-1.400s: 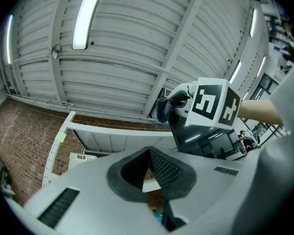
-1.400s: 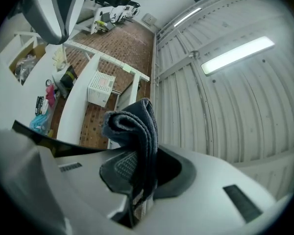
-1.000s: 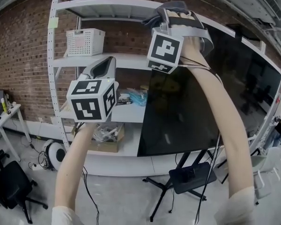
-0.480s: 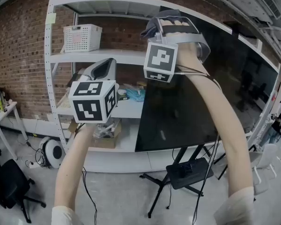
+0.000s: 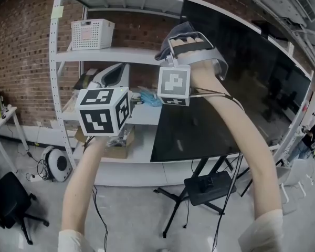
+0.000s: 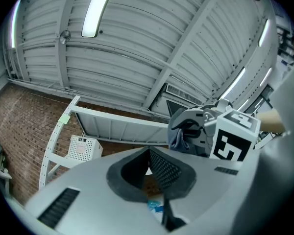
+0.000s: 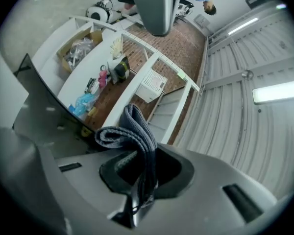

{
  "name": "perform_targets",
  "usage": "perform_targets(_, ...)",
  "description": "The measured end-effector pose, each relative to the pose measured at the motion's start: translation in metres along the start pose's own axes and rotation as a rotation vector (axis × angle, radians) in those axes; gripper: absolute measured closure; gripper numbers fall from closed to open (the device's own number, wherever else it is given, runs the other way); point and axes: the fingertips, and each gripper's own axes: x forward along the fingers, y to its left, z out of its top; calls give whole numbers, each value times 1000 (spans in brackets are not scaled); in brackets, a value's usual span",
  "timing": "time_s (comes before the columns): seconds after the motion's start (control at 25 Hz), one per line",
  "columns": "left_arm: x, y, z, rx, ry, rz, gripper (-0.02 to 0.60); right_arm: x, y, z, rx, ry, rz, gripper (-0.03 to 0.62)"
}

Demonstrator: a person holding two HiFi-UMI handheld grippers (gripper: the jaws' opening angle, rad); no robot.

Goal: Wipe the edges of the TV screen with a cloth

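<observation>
The large black TV screen (image 5: 247,88) stands on a stand in front of a white shelf rack. My right gripper (image 5: 185,40) is raised to the screen's upper left edge and is shut on a folded grey cloth (image 5: 172,38). In the right gripper view the cloth (image 7: 132,131) loops up out of the gripper (image 7: 143,180), with the dark screen (image 7: 36,106) at the left. My left gripper (image 5: 115,73) hovers lower and to the left, before the shelves, away from the screen. Its jaws (image 6: 149,152) meet at the tips with nothing held. The left gripper view also catches the right gripper (image 6: 198,131) and the cloth (image 6: 179,133).
A white shelf rack (image 5: 55,62) behind the TV holds a white basket (image 5: 92,34), blue bags (image 5: 148,97) and a cardboard box (image 5: 118,143). The TV stand's legs and tray (image 5: 207,187) spread on the floor. A black chair (image 5: 8,198) is at lower left, a person (image 5: 311,135) at far right.
My right gripper with the cloth has come down a little along the TV's left edge. The left gripper has hardly moved.
</observation>
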Motion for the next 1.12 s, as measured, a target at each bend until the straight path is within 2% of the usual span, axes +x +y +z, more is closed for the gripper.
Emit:
perform_targets(0.16,-8,4,-13,2,20,16,566,-11,30,15,-28,-26,42,545)
perform_targets(0.36,-21,13,-36,3,61,40,566,-32,55,28,-8,-39,72,545)
perform_targets(0.64,-37,4,-76,-8,101,38,566,-56,106,46,121,-72,174,545)
perform_targets(0.8,-59,-1,-113,-26,110,43,566,-69,142,65,207,-79,236,545)
perform_targets(1.12,-92,-3,-189,-87,198,90,566,-96,206,104,221,-102,313,545)
